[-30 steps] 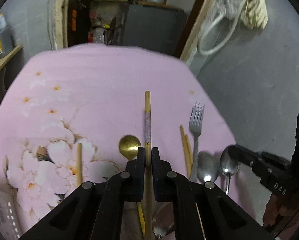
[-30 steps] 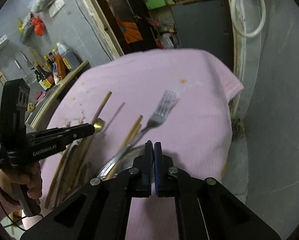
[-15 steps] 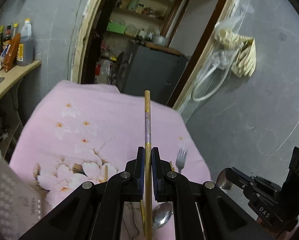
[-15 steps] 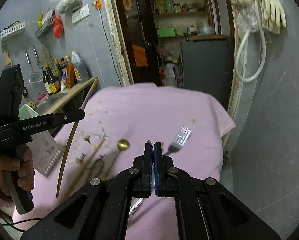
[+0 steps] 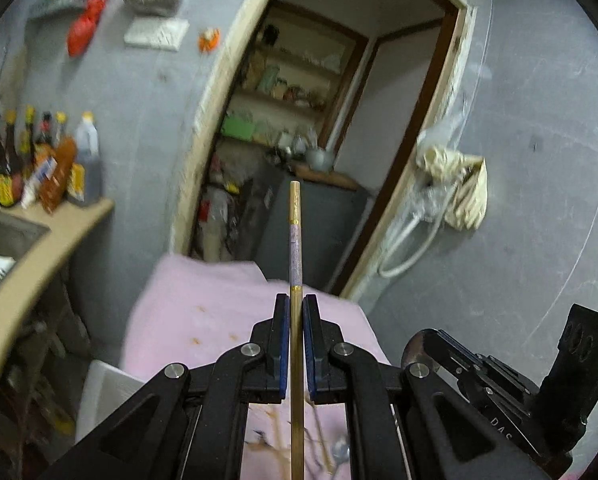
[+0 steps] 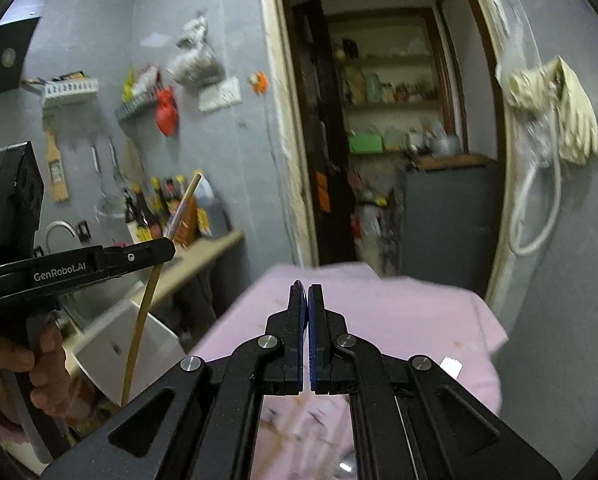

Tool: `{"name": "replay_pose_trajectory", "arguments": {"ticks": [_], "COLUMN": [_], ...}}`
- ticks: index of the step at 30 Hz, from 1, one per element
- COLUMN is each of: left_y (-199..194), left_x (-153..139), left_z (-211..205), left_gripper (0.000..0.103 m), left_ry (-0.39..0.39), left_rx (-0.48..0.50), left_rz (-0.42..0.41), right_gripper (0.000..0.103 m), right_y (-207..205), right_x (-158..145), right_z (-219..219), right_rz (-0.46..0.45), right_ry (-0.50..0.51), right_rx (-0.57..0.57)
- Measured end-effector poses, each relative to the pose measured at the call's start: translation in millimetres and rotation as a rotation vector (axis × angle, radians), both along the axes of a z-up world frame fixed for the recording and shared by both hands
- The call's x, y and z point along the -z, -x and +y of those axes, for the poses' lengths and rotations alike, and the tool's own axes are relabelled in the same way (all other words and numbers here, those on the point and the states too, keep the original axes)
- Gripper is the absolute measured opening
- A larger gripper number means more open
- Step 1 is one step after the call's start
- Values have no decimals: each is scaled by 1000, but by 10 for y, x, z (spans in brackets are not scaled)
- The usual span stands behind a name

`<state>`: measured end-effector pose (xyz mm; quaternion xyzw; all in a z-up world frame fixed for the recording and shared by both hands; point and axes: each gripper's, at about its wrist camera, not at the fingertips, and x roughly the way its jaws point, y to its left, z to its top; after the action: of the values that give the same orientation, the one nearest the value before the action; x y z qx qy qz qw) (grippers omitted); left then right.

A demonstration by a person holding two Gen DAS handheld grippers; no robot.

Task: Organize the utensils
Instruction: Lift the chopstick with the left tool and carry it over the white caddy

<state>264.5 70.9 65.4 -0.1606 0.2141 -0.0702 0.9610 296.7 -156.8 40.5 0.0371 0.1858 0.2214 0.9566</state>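
My left gripper (image 5: 295,306) is shut on a long wooden chopstick (image 5: 295,248) with a purple band, held nearly upright high above the pink tablecloth (image 5: 203,312). The same chopstick (image 6: 151,288) and left gripper (image 6: 167,250) show in the right wrist view at left. My right gripper (image 6: 307,294) is shut on the thin handle of a metal spoon, whose bowl (image 5: 413,350) shows at its tip in the left wrist view. A fork's end (image 6: 451,366) and blurred utensils (image 5: 339,450) lie on the cloth below.
A white container (image 6: 139,344) stands by the table's left edge. A counter with sauce bottles (image 5: 39,164) and a sink (image 5: 3,236) is at left. A doorway with shelves (image 5: 299,92) lies ahead. Gloves and a hose (image 6: 555,120) hang on the right wall.
Both grippers have lifted well above the table and tilted up, the left carrying the chopstick and the right the spoon. The cloth and remaining utensils have dropped low in both views.
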Motion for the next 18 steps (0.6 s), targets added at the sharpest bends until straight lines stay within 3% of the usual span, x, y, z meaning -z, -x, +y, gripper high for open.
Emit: {"name": "replay_pose_trajectory", "arguments": {"ticks": [8, 12, 18], "left_y": [204, 164, 191], "left_x": [-159, -63, 181], "left_z": [757, 953, 1037], "left_gripper": [7, 7, 7], "left_ry": [16, 34, 47], "left_rx": [-120, -167, -208], "left_rz": [-117, -143, -135], "right_gripper": [2, 2, 2], "right_y": [173, 232, 263], "right_x": [-147, -103, 88], "right_z": [808, 1140, 1376], "right_rz": [-95, -132, -109], "right_ry": [-5, 34, 97], "right_rx": [-50, -75, -114]}}
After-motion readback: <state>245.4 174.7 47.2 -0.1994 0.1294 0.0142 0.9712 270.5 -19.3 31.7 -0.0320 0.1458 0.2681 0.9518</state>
